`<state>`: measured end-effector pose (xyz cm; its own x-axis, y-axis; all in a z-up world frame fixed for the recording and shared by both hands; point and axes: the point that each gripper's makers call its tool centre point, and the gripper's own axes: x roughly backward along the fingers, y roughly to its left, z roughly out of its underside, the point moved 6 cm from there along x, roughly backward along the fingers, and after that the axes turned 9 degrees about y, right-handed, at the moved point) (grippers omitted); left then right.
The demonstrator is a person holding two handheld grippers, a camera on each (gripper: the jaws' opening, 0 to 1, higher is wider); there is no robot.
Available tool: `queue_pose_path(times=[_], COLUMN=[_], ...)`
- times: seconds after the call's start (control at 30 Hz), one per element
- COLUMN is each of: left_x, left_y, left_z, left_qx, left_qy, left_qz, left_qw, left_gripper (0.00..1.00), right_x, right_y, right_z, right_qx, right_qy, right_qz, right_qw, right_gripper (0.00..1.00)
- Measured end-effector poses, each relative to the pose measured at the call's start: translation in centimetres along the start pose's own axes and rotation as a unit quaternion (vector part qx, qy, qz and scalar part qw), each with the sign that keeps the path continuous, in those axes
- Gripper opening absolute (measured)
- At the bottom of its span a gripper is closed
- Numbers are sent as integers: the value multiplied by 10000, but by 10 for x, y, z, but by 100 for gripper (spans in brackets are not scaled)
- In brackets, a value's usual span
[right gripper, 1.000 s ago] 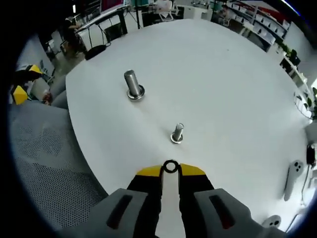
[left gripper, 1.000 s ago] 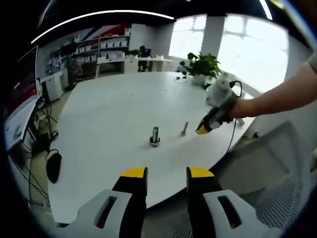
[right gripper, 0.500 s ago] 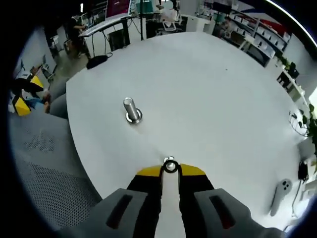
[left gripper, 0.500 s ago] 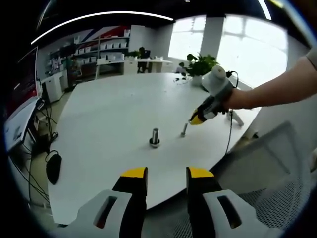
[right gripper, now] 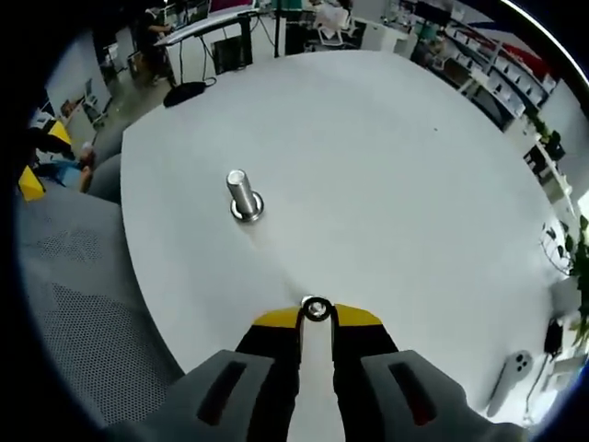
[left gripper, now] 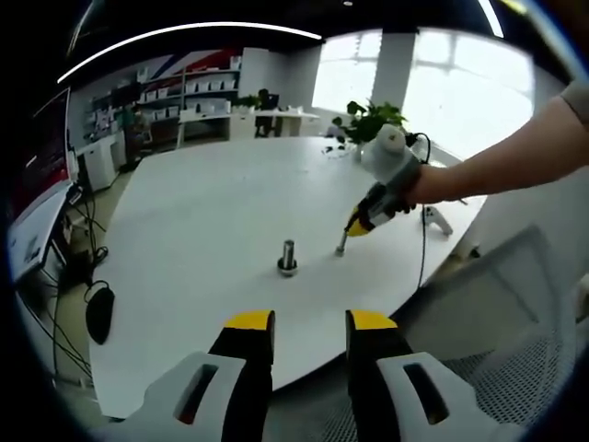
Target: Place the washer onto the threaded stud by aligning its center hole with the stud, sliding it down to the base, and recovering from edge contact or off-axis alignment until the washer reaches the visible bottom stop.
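On the white round table [left gripper: 202, 203] stand a large steel bolt [left gripper: 288, 256] and, to its right, a thin threaded stud [left gripper: 341, 244]. A person's hand holds my right gripper [left gripper: 357, 224] tilted down, with its tip right at the stud's top. In the right gripper view, my right gripper [right gripper: 316, 319] is shut on a small dark washer [right gripper: 316, 308]. A pale spot, seemingly the stud's top, shows through the washer's hole, and the rest of the stud is hidden. The large bolt [right gripper: 245, 195] stands apart, up and to the left. My left gripper [left gripper: 310, 322] hangs open off the table's near edge, holding nothing.
A grey mesh chair [left gripper: 515, 304] sits at the table's near right edge, and its seat [right gripper: 83, 322] lies left of my right gripper. A potted plant [left gripper: 377, 120] stands at the far side. A white controller [right gripper: 513, 368] lies on the table.
My right gripper has carried the washer from just beside the thin stud to directly over its top, and the stud has slipped from sight under the washer. The left gripper has stayed still.
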<state>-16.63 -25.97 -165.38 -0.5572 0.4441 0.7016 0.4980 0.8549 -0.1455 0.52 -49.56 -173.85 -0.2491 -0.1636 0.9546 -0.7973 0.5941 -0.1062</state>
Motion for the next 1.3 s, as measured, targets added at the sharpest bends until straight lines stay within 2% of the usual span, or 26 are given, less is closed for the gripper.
queue_pose_path(times=[0.23, 0.73, 1.07, 1.3], left_x=[-1, -2, -1, -2], left_y=[0, 0, 1, 1], left_z=[-1, 1, 2, 2], left_qx=[-12, 8, 37, 19], left_qy=[4, 80, 76, 95], left_qz=[14, 21, -2, -8], left_qw=[10000, 10000, 10000, 10000], left_gripper=[28, 28, 28, 28], right_x=[-4, -34, -44, -45], right_y=[1, 0, 2, 3], right_z=[-2, 3, 10, 12], right_qx=[100, 241, 231, 147], right_qy=[89, 424, 492, 383], right_qz=[-58, -143, -127, -95], right_qw=[9999, 9987, 9984, 9991], right_gripper=[13, 14, 14, 15])
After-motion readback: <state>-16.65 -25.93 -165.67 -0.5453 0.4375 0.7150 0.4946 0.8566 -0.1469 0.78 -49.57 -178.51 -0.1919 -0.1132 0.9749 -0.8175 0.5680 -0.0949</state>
